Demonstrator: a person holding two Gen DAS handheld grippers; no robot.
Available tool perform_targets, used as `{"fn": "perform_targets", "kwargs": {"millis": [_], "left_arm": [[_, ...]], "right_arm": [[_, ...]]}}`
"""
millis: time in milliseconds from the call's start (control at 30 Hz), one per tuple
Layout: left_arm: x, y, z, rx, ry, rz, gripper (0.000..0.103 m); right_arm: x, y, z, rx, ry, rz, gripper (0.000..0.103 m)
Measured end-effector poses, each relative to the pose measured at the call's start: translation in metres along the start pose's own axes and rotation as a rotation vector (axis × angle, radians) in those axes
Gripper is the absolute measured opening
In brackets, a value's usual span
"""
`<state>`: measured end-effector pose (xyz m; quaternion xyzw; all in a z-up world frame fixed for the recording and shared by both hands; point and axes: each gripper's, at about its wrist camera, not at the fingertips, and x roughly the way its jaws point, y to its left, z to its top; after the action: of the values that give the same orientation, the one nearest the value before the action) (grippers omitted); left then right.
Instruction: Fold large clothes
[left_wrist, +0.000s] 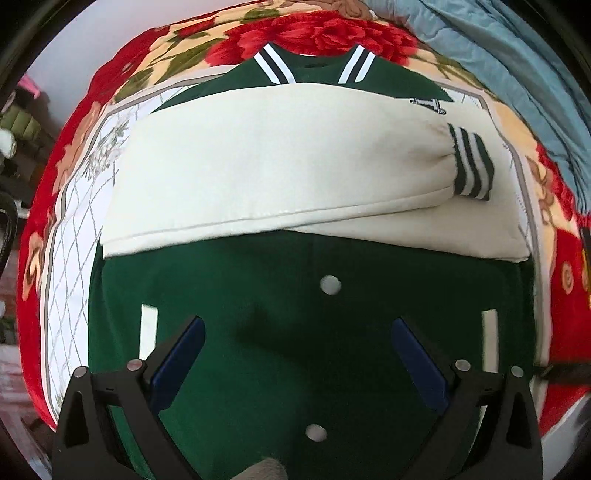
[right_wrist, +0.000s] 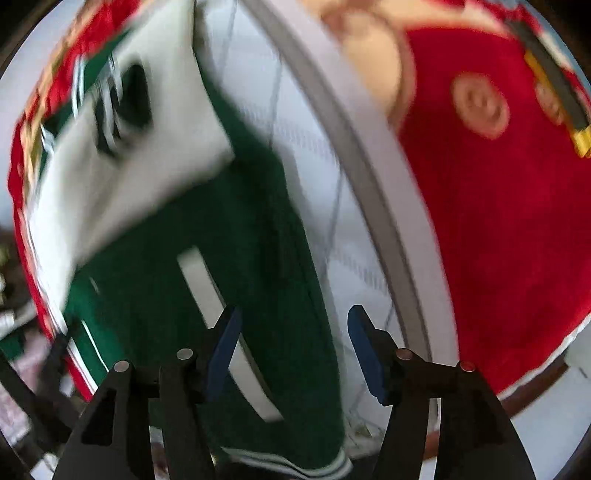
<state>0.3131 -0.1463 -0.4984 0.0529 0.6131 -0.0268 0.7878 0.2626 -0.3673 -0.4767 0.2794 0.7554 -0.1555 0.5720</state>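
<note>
A dark green varsity jacket (left_wrist: 295, 350) lies flat on the bed, collar at the far end. Its two cream sleeves (left_wrist: 280, 162) are folded across the chest, the top one ending in a striped cuff (left_wrist: 472, 166). My left gripper (left_wrist: 297, 328) is open and empty, hovering over the lower front between two silver snaps. My right gripper (right_wrist: 293, 321) is open and empty over the jacket's (right_wrist: 236, 280) right edge near the cream pocket strip (right_wrist: 221, 325) and striped hem (right_wrist: 295, 461). The right wrist view is motion-blurred.
The jacket lies on a white lattice-patterned panel (left_wrist: 70, 258) of a red floral blanket (left_wrist: 314, 33); the panel (right_wrist: 332, 184) and the blanket (right_wrist: 498, 221) also show in the right wrist view. A blue-grey quilt (left_wrist: 517, 55) is bunched at the far right. Clutter sits beyond the bed's left edge.
</note>
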Motion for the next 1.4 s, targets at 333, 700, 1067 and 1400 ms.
{"fn": "perform_targets", "kwargs": {"millis": [333, 700, 1067, 1400], "left_arm": [[-0.018, -0.038, -0.042, -0.119, 0.060, 0.203, 0.103], [-0.048, -0.183, -0.147, 0.134, 0.066, 0.478, 0.103], [0.024, -0.300, -0.186, 0.341, 0.129, 0.624, 0.103], [0.060, -0.252, -0.139, 0.274, 0.111, 0.831, 0.103]], "right_arm": [[0.030, -0.021, 0.021, -0.105, 0.127, 0.064, 0.009], [-0.043, -0.131, 0.041, -0.335, 0.110, 0.039, 0.060], [-0.054, -0.234, 0.136, -0.240, 0.091, -0.072, 0.060], [-0.075, -0.257, 0.182, -0.185, 0.063, -0.012, 0.060]]}}
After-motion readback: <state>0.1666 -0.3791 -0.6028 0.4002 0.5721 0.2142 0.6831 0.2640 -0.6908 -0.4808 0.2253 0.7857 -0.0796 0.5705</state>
